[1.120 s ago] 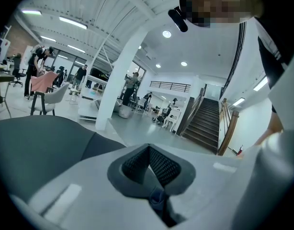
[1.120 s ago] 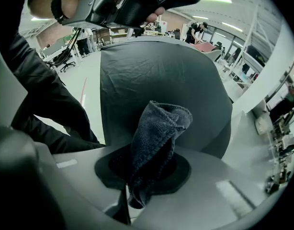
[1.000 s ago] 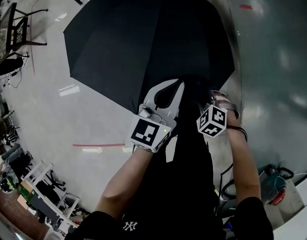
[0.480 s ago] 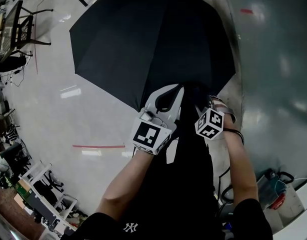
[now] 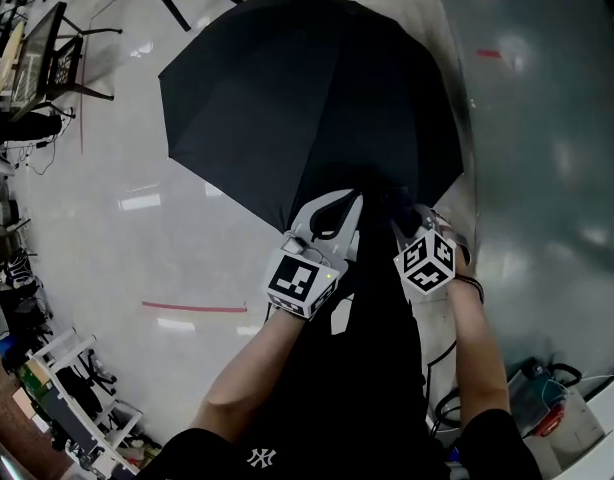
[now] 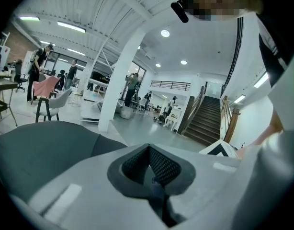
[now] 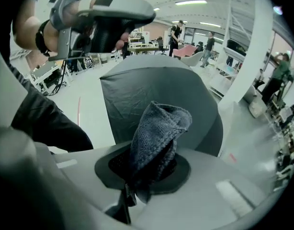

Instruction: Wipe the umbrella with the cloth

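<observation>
- Overhead first: in the head view we see the open black umbrella (image 5: 307,98) spread over pale floor (image 5: 107,228). Its near rim runs right up to both grippers.
- The left gripper (image 5: 355,200) sits at that near rim with its tips meeting. The right gripper (image 5: 399,216) is just beside it, its tips dark against the canopy.
- Bare floor lies left of the canopy as far as a red tape line (image 5: 192,307). A chair (image 5: 67,58) stands well apart at the upper left, and a darker strip of floor borders the umbrella's right edge.
- In the left gripper view, the left gripper (image 6: 149,150) has its jaws pressed together, and we see nothing caught between the pads.
- The umbrella's canopy (image 6: 41,147) rises grey at the lower left. Beyond it there is open hall floor, a white column (image 6: 113,90) and a staircase (image 6: 207,123) farther back.
- In the right gripper view, the right gripper (image 7: 152,164) pinches the cloth (image 7: 159,128), a grey bunched fold standing up out of the jaws.
- The umbrella (image 7: 152,90) fills the middle ground right behind the cloth, and its left edge is sharp against clear floor. We cannot tell whether cloth and canopy touch.
- The left gripper (image 7: 104,18) hangs above, at the upper left.
</observation>
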A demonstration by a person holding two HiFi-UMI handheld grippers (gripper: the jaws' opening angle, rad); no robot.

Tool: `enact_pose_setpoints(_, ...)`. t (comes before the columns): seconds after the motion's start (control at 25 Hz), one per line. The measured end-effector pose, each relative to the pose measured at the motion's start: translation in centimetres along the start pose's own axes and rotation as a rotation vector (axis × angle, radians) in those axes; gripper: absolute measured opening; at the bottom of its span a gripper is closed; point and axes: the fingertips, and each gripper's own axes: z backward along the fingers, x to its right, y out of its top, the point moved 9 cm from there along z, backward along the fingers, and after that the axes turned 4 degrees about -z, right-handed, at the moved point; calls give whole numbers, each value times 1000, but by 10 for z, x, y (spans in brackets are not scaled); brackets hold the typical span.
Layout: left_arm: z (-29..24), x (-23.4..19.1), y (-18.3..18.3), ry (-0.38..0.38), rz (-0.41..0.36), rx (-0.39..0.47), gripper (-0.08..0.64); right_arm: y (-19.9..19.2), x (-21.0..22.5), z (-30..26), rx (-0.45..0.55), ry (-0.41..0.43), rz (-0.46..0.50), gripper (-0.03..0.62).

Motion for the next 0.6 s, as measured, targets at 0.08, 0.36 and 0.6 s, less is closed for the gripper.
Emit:
enact_pose_setpoints(0.08,4,1,7,-1,-4,2,3,10,3,15,44,-6,-49,83)
enact_pose_setpoints(0.36,19,5,51,0,4,21,3,55,20,80,224,-40,-191,83)
enact_pose_setpoints(0.6,39,18,93,-2,5,49,3,94,23,137,345,-47,-213,83)
